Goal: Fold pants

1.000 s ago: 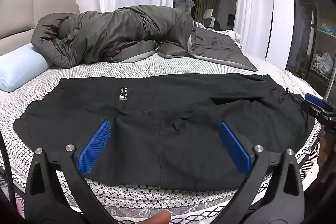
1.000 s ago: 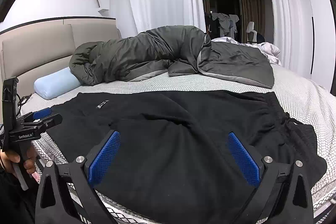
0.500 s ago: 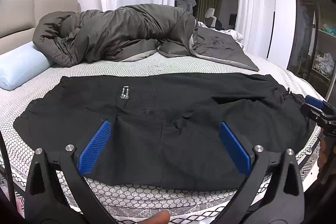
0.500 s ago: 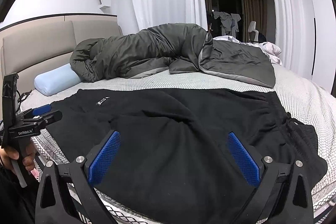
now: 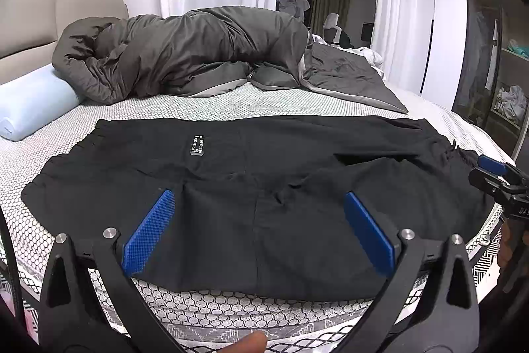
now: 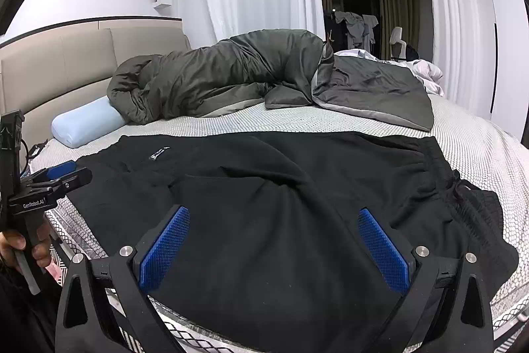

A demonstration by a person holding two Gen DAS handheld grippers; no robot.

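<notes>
Bed [image 5: 231,101] and pants [image 5: 264,187] unmoved; both hand-held grippers stay open.

The black pants [image 5: 251,187] lie spread flat across the near edge of the bed [image 5: 205,101], lengthwise from left to right. The waistband [image 6: 439,174], gathered with a drawstring, is at the right end. A small label [image 5: 197,145] faces up near the left. Shallow wrinkles cross the middle.

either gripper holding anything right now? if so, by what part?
Nothing held. The left gripper and right gripper are both open, fingers spread above the black pants, which lie flat on the bed.
</notes>
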